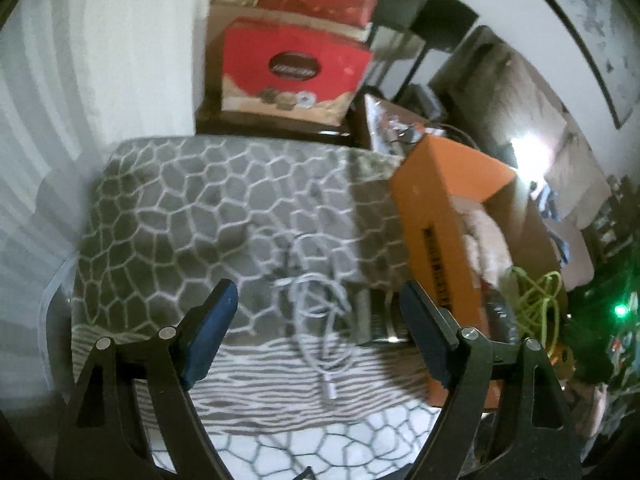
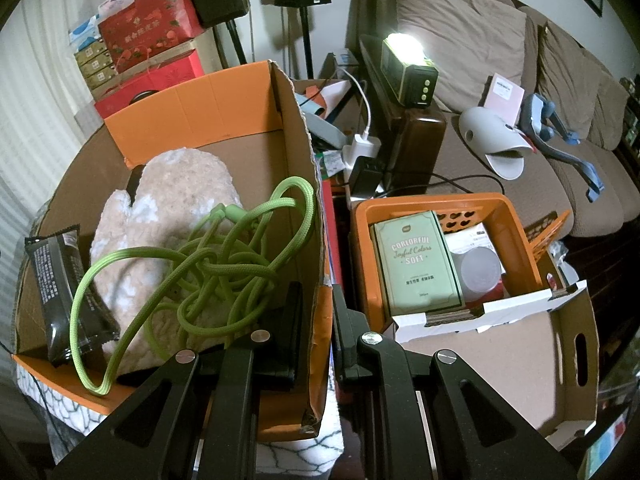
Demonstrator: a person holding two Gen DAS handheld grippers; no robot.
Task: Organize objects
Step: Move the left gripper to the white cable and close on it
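A loosely coiled white cable [image 1: 320,312] lies on the grey patterned blanket [image 1: 168,208] at lower centre of the left wrist view, dead ahead of the left tongs [image 1: 320,316], whose blue-padded fingers [image 1: 212,332] stand wide apart and empty; its plug end trails toward the bottom of the frame. The orange cardboard box [image 1: 436,216] sits just right of it. In the right wrist view, the right tongs [image 2: 316,324] are pinched on that box's near wall, above a green cord [image 2: 208,260], a fleecy mitten [image 2: 168,216] and a dark snack packet [image 2: 64,292]. The left tongs look nearer the cable.
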